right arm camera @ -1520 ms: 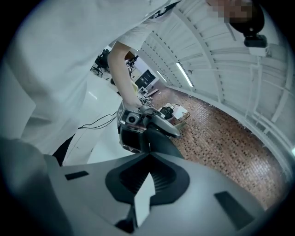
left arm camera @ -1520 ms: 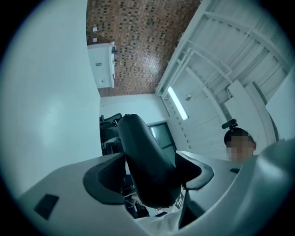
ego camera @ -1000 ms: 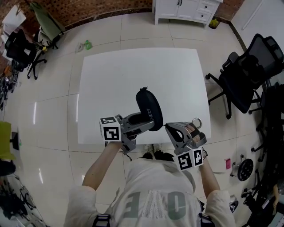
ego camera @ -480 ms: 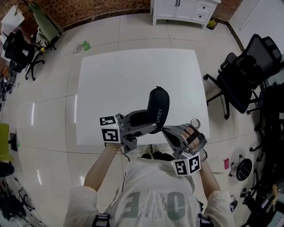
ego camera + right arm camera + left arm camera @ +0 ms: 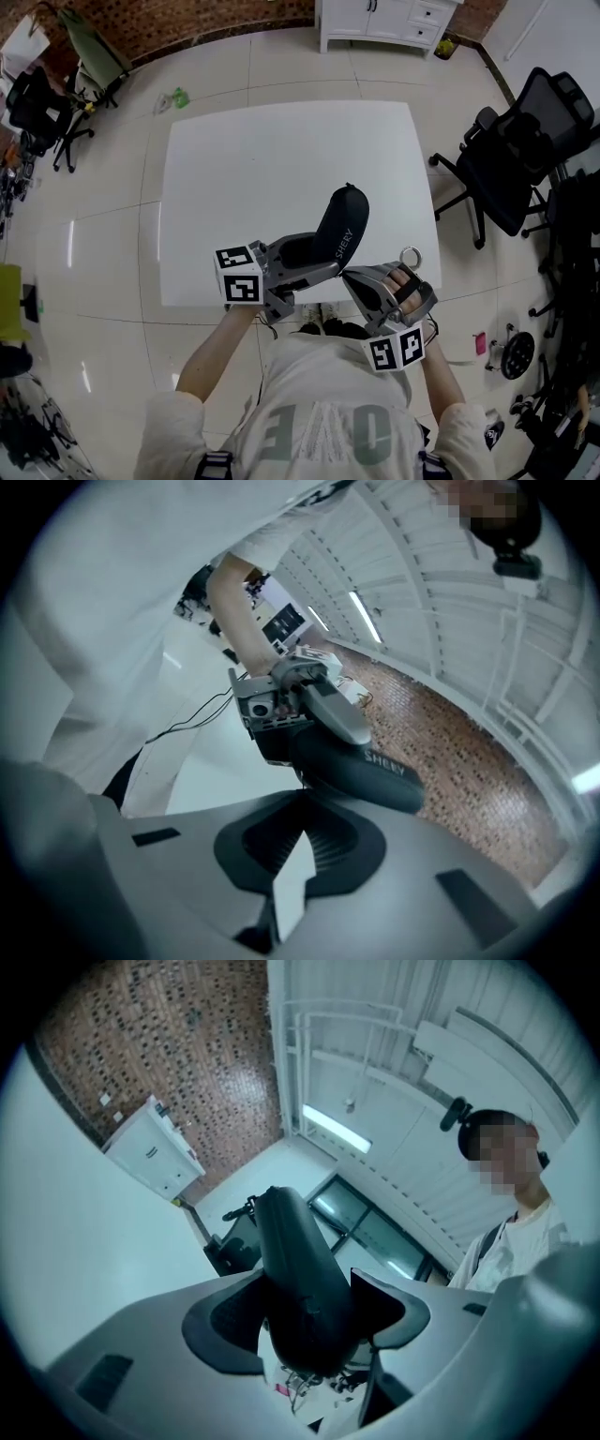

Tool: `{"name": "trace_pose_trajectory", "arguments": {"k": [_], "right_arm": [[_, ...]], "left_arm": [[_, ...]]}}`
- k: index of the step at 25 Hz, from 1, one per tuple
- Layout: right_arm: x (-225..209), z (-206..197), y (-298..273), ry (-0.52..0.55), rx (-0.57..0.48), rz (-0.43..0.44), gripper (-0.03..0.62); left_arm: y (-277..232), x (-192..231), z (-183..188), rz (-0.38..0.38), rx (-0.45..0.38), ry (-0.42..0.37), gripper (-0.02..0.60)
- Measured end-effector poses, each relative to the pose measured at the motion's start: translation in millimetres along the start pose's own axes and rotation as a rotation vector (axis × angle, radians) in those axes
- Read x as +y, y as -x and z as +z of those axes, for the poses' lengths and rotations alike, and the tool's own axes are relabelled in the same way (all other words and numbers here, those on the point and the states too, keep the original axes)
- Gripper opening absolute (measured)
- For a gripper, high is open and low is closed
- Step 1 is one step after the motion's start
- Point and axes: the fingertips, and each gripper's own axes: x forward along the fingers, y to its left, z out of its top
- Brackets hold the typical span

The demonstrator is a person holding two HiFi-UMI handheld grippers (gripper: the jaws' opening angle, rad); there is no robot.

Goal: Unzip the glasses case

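Tilted further rightward: black oval glasses case, clamped aloft in left gripper.
Right gripper jaws together at its edge; zip pull hidden.

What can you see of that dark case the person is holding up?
The glasses case is a dark, oval, stiff-looking shell with pale lettering on its side. It is off the white table, tilted with its rounded end up and away. The left gripper clamps its lower end; the right gripper has its tips together at that same end. I cannot tell whether the zip is open.
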Motion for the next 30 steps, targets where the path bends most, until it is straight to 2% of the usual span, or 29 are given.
{"name": "trace_pose_trajectory", "arguments": {"k": [3,7,9,12,15,20,23,25,28,30], "right_arm": [[-3.1,-11.0,6.8,-0.149,0.005,-0.004,-0.003],[-9.6,-15.5,3.9,-0.207,0.03,-0.017,-0.003],[-22.3,-22.6,3.9,-0.238,0.057,-0.057,-0.003],[-47.3,-38.3,15.1,-0.261,0.087,-0.134,-0.003],[-56.1,-53.2,26.0,-0.202,0.117,-0.157,-0.003],[-52.0,-57.5,23.6,-0.078,0.155,-0.131,-0.003],[-54.8,-53.0,23.5,-0.075,0.143,-0.134,-0.003],[-54.7,-45.9,23.3,-0.055,0.132,-0.138,-0.003],[-48.2,-45.4,21.9,0.075,0.156,-0.109,-0.003],[-42.3,-47.6,21.9,0.184,0.175,-0.069,-0.003]], "left_arm": [[0.0,-6.4,-4.5,0.04,0.014,-0.111,0.278],[4.7,-4.0,-6.7,0.08,0.035,-0.173,0.27],[5.6,-2.2,-16.0,0.088,0.096,-0.198,0.268],[3.3,-4.9,-50.1,0.095,0.23,-0.235,0.268],[-2.1,-2.3,-84.4,0.122,0.345,-0.292,0.268],[-1.4,15.6,-104.9,0.174,0.515,-0.394,0.268],[-1.9,19.0,-114.1,0.177,0.615,-0.461,0.268],[-1.7,18.4,-122.1,0.168,0.656,-0.47,0.268],[1.1,23.6,-126.8,0.196,0.727,-0.523,0.268],[4.1,30.4,-131.0,0.223,0.823,-0.594,0.268]]}}
